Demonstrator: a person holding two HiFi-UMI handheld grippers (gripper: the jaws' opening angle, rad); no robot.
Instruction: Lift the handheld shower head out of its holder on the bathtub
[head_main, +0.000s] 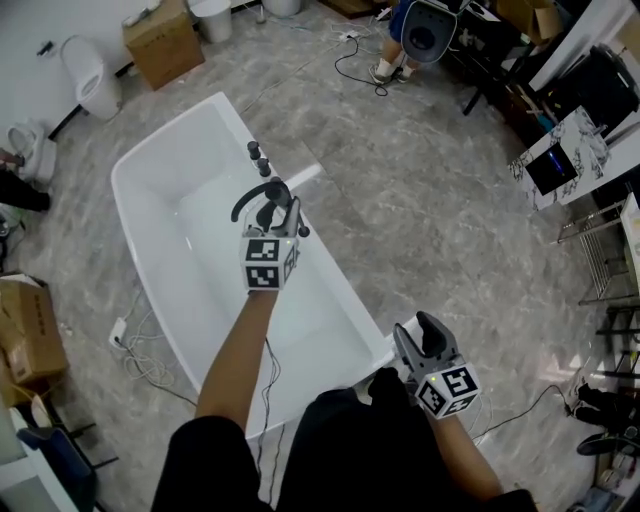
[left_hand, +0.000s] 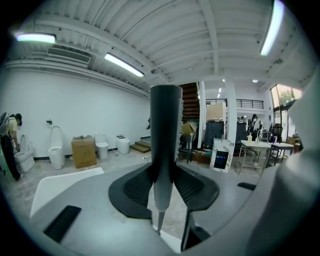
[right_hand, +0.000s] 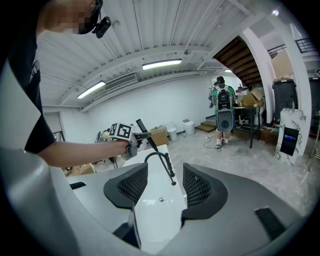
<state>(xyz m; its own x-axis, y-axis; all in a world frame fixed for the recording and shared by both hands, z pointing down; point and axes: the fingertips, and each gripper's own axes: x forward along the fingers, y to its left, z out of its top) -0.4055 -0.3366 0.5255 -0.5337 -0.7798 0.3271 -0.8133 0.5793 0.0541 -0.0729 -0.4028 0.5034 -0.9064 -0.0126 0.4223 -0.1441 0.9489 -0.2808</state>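
Left tool (left_hand: 162, 186): clamped on handheld shower head (left_hand: 165, 131), upright, held above bathtub (head_main: 166, 136), seemingly clear of deck fittings (head_main: 258, 157). Right tool (right_hand: 160, 186): jaws apart, empty. Recommend lifting straight upward, grip firm on the handle, hose (right_hand: 160, 157) left slack and unsnagged. Bathtub: nothing visible inside, no water.

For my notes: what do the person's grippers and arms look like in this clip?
Both the left gripper and right gripper have grey bodies, black mesh-textured pads and a white cube with black square markers. The person wears a black short sleeve; forearms are bare.
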